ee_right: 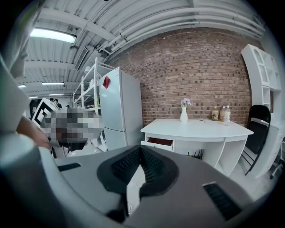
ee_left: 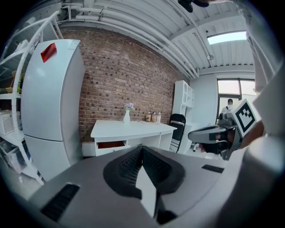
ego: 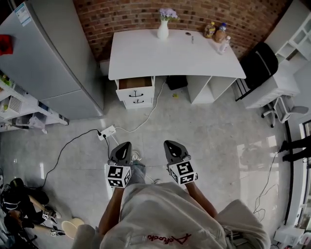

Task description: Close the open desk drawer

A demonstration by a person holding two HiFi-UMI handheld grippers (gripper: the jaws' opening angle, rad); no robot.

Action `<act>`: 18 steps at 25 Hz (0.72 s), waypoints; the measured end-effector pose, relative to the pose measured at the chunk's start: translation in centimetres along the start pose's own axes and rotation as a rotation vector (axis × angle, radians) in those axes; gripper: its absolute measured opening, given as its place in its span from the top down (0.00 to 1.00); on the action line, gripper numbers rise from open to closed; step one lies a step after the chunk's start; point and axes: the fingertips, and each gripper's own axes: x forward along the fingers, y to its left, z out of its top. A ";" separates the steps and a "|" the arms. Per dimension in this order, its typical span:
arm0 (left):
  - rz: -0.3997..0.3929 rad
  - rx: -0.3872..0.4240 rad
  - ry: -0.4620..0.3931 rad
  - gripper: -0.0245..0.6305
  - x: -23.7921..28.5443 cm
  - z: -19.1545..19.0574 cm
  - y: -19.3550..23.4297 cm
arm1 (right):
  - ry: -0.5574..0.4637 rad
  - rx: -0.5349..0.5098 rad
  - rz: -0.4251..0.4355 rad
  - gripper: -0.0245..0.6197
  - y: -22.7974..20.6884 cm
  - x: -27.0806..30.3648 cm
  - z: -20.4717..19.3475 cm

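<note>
None of the job is done yet. The top drawer (ego: 135,83) of the white bench (ego: 175,56) sticks out, far ahead of both jaws. The left gripper (ego: 125,146) and right gripper (ego: 170,145) have jaws pressed together, holding nothing. Walking over and pushing are left.

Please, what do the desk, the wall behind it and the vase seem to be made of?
The desk looks like painted or laminated board: smooth, even, matte white surface. The wall is exposed brick: reddish blocks, pale mortar lines. The vase is perhaps glazed ceramic: smooth white body, too small to be sure.
</note>
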 end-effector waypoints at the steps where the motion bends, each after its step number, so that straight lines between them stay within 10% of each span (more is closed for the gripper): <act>1: -0.001 0.001 0.002 0.95 0.7 0.3 0.7 | 0.004 0.000 0.000 0.94 -0.3 0.9 0.3; 18: -0.078 -0.002 0.030 0.95 10.1 5.0 12.6 | 0.058 -0.012 -0.040 0.94 -2.7 15.5 6.3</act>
